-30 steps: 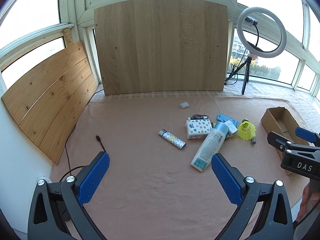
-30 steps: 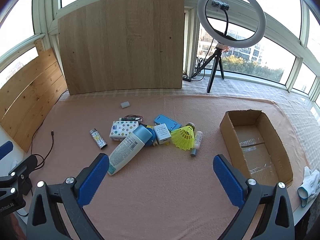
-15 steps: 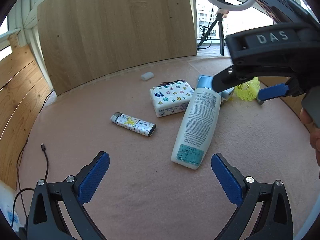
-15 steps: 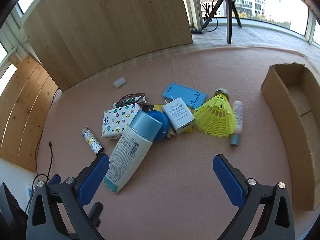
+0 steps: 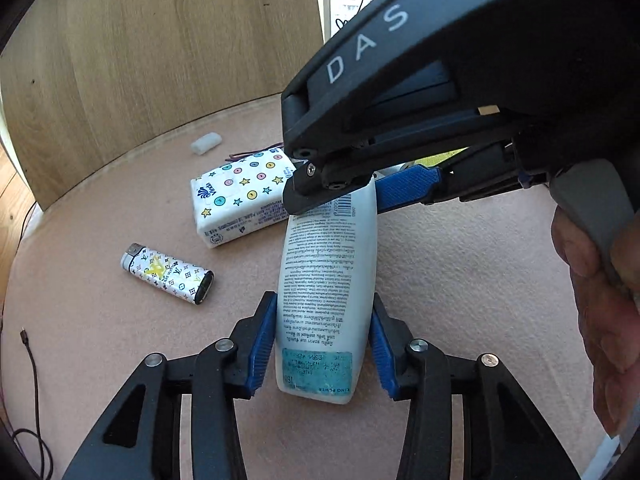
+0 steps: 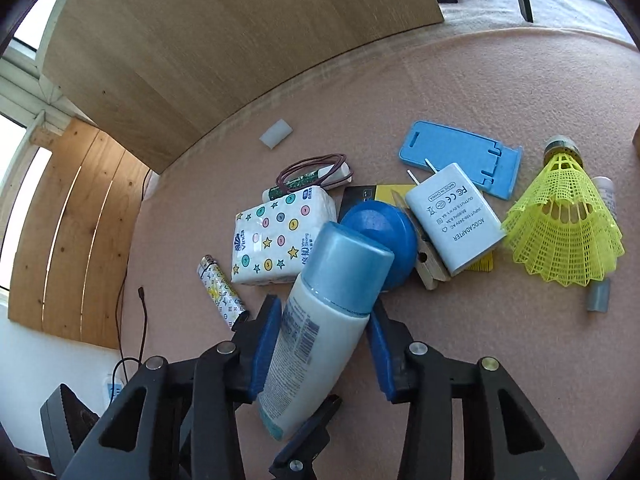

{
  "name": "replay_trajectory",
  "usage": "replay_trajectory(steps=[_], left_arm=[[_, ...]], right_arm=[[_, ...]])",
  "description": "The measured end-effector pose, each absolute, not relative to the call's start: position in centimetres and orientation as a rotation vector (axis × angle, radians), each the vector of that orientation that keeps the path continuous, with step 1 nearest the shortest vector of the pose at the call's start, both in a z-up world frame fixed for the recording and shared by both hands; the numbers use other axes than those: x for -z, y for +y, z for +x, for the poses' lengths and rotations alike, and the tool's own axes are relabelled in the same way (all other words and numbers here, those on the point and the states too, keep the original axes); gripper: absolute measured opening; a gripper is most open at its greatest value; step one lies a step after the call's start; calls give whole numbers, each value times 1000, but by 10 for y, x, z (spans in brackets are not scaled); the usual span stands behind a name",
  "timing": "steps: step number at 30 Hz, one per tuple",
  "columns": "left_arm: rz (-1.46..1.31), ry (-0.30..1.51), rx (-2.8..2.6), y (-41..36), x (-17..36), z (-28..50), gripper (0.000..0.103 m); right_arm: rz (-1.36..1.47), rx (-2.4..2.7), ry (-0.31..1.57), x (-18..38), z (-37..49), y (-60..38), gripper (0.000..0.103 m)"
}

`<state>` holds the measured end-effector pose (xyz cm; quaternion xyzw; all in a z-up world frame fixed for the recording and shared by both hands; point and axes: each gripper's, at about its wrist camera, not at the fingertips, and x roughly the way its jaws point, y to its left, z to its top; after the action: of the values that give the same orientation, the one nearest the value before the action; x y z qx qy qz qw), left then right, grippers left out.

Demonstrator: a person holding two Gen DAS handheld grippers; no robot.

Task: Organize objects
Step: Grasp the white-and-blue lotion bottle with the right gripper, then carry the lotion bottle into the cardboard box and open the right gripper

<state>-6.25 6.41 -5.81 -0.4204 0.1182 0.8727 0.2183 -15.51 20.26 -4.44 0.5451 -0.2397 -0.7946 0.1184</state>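
Observation:
A white lotion bottle (image 5: 328, 264) with a light-blue cap (image 6: 348, 268) lies on the pink cloth. My left gripper (image 5: 322, 344) straddles its bottom end. The jaws are closing, and both blue pads touch the bottle's sides. My right gripper (image 6: 320, 344) straddles the bottle just below the cap, its jaws also closing with the pads against it. In the left wrist view the right gripper's black body fills the upper right, held by a person's hand (image 5: 600, 320). The bottle's cap end rests against a blue round lid (image 6: 380, 236).
A star-patterned tissue pack (image 6: 276, 236) and a patterned lighter (image 5: 168, 274) lie left of the bottle. To the right are a white adapter (image 6: 452, 220), a blue phone stand (image 6: 460, 156), a clothespin (image 6: 428, 268) and a yellow shuttlecock (image 6: 560, 232). Wooden boards stand behind.
Both grippers have come down to the bottle from high above the cloth. Their jaws, wide apart before, have narrowed around the bottle, one at each end.

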Motion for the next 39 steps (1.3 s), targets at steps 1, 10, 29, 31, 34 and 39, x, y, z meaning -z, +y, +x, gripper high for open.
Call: replay_trajectory(steps=[1, 10, 29, 31, 34, 39], left_arm=[[-1154, 332, -2422, 65, 56, -58, 47], [-1063, 349, -2457, 91, 13, -12, 47], [-970, 379, -2419, 327, -51, -28, 47], [-978, 369, -2402, 354, -49, -34, 47], [-995, 349, -2390, 388, -54, -38, 47], [-1053, 351, -2387, 422, -51, -61, 87]], right_arm=[[1584, 2323, -708, 42, -153, 204, 37], [1449, 2351, -722, 0, -118, 223, 36], [1233, 2437, -797, -85, -70, 442, 35], [1244, 2457, -805, -84, -69, 470, 35], [1259, 2467, -800, -81, -74, 503, 35], [1308, 2524, -690, -76, -93, 529, 36]])
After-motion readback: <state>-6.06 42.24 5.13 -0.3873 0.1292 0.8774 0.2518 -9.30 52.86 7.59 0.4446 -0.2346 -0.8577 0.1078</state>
